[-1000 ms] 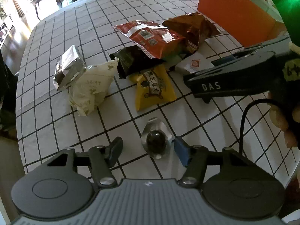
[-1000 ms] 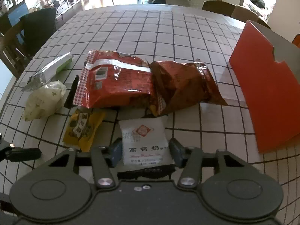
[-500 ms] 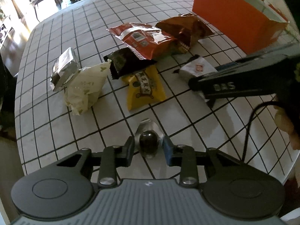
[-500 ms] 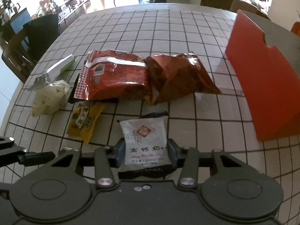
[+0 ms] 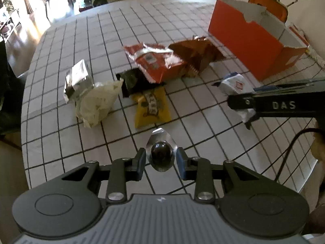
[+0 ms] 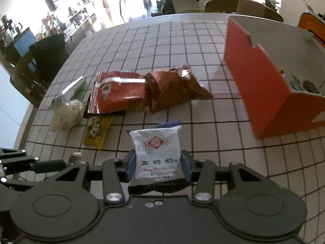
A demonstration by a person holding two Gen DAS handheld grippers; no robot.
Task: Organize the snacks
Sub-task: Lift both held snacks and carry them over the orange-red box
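Note:
My left gripper (image 5: 161, 159) is shut on a small clear-wrapped dark round sweet (image 5: 161, 155), held just above the checked tablecloth. My right gripper (image 6: 158, 165) is shut on a white snack packet (image 6: 157, 154) with a red diamond logo, lifted off the table; in the left wrist view that packet (image 5: 235, 84) and the right gripper's finger (image 5: 264, 104) show at the right. On the table lie a red bag (image 6: 118, 91), a brown bag (image 6: 174, 86), a yellow packet (image 6: 96, 131), a cream packet (image 5: 96, 101), a silver packet (image 5: 77, 77) and a dark packet (image 5: 132, 80).
An open orange cardboard box (image 6: 262, 85) stands at the right with a few items inside. The round table's edge (image 5: 26, 122) curves along the left and front. Chairs stand beyond the far edge. A hand (image 5: 317, 148) shows at the right.
My left gripper closed on the wrapped sweet and lifted it. My right gripper raised the white packet off the table and moved it toward the orange box.

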